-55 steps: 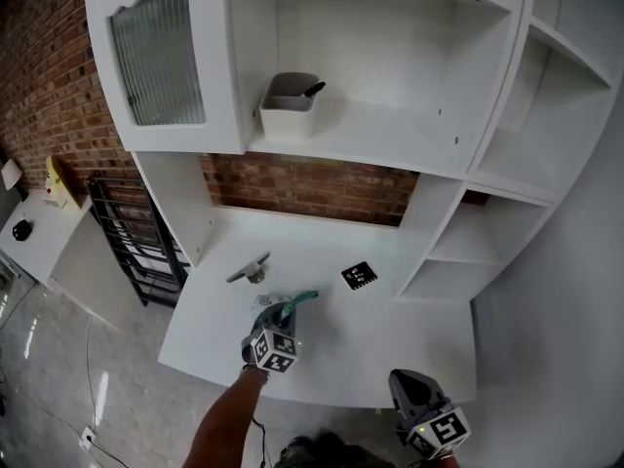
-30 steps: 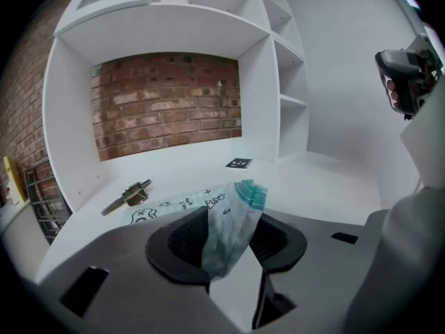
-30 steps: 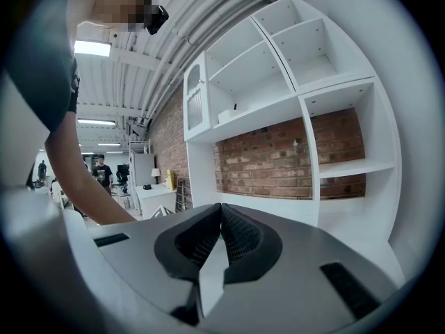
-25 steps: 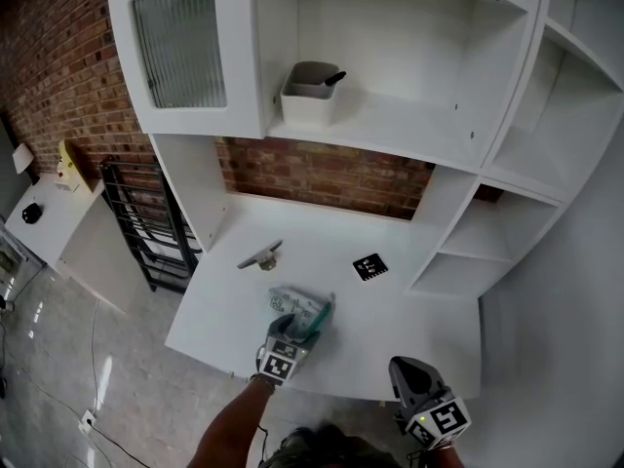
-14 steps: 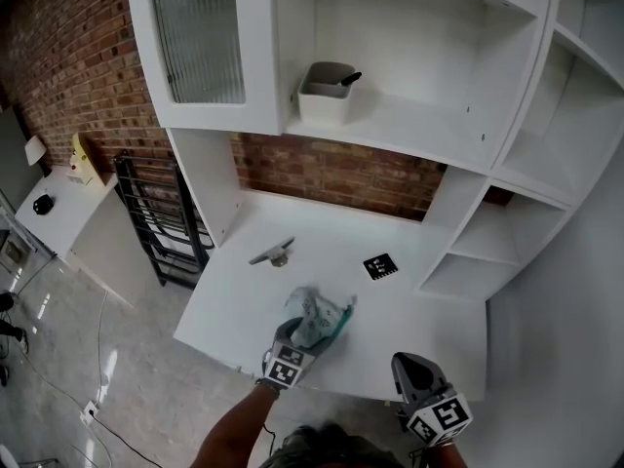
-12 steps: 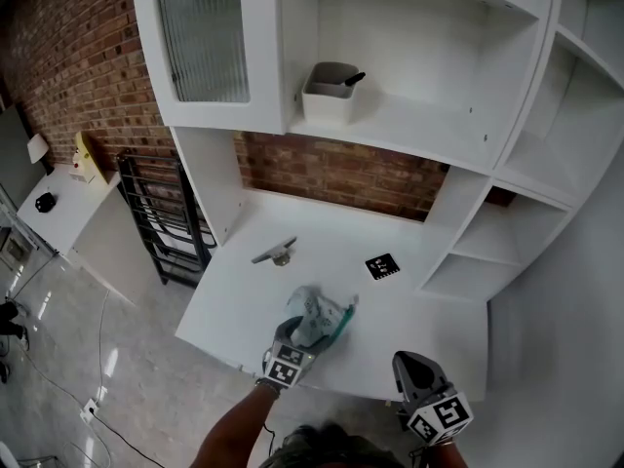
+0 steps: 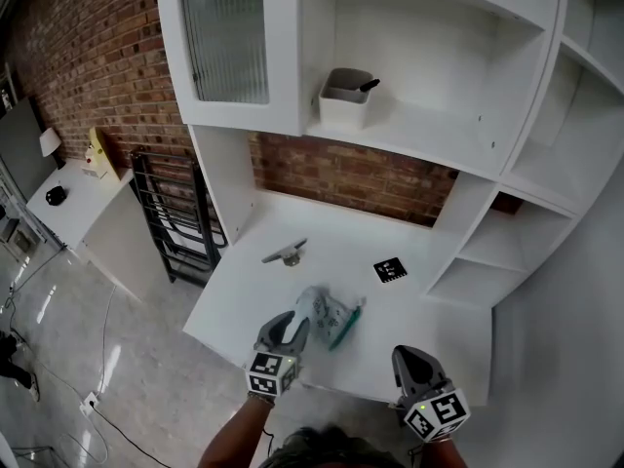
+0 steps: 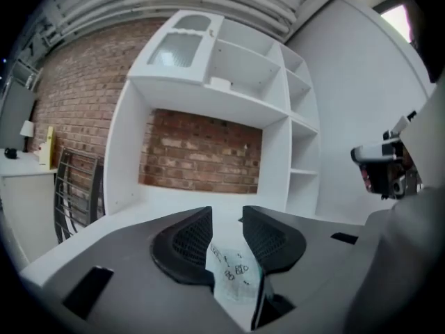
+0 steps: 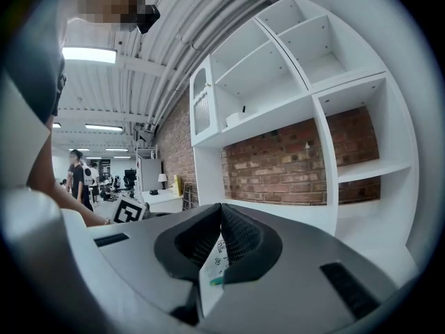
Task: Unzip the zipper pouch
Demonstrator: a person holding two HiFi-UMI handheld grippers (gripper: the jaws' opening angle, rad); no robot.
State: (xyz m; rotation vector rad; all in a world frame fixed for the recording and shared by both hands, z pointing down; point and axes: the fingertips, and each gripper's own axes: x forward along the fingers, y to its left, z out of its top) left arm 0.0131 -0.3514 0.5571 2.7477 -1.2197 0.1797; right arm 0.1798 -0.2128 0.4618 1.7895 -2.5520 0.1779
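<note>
The zipper pouch, white with small prints and a teal zipper edge, lies flat on the white table near its front edge. My left gripper sits just left of and in front of it, tips toward the pouch's near end. In the left gripper view the jaws are closing with a gap still between them, and the pouch shows through that gap without the pads pressing on it. My right gripper is shut at the table's front right, apart from the pouch, and holds nothing.
A black-and-white marker tag lies behind the pouch. A small metal piece rests at the back left. A white bin stands on the shelf above. A black rack stands left of the table.
The left gripper held the pouch's near end and has let go and drawn back toward the table's front edge. The pouch now lies flat. The right gripper stays put.
</note>
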